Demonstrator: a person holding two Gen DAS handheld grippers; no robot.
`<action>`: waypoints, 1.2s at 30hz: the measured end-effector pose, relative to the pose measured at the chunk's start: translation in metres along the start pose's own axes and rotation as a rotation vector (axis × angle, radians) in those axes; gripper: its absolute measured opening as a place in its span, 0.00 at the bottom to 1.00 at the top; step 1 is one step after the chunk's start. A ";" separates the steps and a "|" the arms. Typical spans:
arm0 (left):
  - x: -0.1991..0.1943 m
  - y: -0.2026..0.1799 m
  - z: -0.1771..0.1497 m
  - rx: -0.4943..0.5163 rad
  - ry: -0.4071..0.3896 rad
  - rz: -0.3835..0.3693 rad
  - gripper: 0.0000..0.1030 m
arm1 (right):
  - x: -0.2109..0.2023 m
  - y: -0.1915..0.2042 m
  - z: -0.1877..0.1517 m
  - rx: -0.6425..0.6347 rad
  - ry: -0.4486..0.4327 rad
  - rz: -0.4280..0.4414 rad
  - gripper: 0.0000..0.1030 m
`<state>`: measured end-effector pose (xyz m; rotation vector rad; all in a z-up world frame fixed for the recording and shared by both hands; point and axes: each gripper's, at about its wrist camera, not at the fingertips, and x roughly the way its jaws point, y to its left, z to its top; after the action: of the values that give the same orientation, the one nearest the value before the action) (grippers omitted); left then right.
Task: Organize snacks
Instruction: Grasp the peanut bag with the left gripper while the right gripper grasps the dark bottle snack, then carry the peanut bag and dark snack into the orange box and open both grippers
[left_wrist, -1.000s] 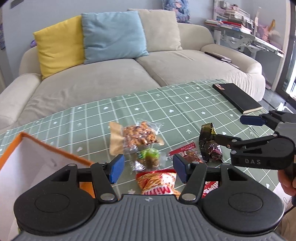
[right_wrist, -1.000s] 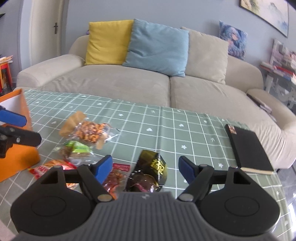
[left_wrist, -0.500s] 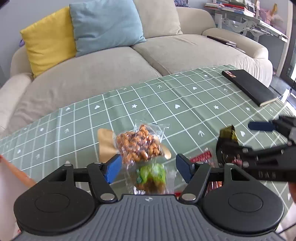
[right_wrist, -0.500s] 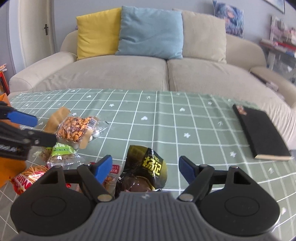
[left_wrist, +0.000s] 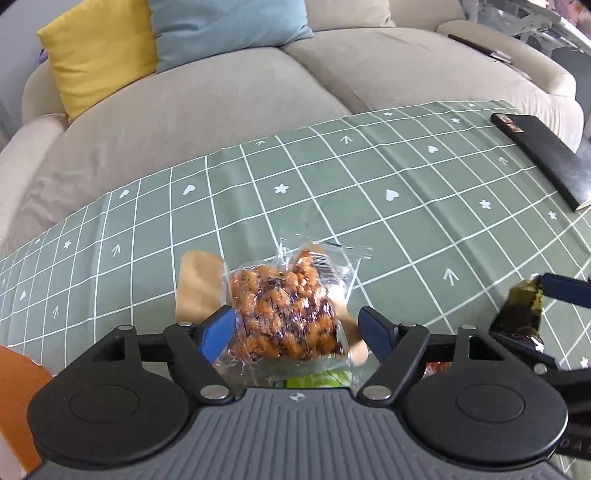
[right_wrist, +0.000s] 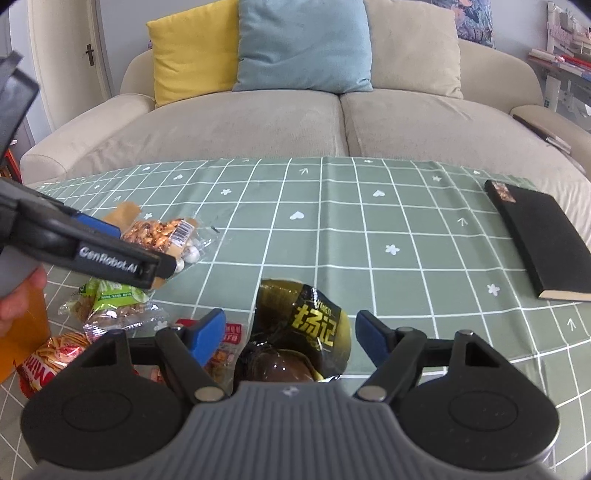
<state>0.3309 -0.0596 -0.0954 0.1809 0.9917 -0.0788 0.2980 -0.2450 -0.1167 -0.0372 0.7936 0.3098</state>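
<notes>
Snacks all lie on the tabletop (right_wrist: 369, 236); none sorted yet, seemingly. Your left gripper (left_wrist: 295, 326) straddles the nut packet (left_wrist: 284, 317), your right gripper (right_wrist: 290, 332) the dark pouch (right_wrist: 303, 328), fingers released.

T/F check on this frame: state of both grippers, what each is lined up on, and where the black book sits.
1. The left gripper is open around the clear bag of nuts. True.
2. The right gripper is shut on the dark snack packet. False: its jaws stand open, with the packet between them.
3. The black book lies on the sofa. False: it lies on the green checked tablecloth.
4. A green packet lies near the nut bag. True.
</notes>
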 end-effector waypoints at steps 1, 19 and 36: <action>0.001 0.000 0.001 0.001 0.005 0.004 0.86 | 0.001 0.000 0.000 0.001 0.003 0.001 0.71; -0.001 -0.001 -0.001 0.053 -0.017 0.060 0.49 | 0.015 -0.010 -0.003 0.062 0.070 -0.005 0.36; -0.056 0.012 -0.011 -0.029 -0.138 0.085 0.29 | -0.003 0.000 0.002 -0.007 0.010 -0.025 0.16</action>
<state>0.2930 -0.0466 -0.0528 0.1884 0.8460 0.0011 0.2970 -0.2457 -0.1131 -0.0553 0.8018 0.2886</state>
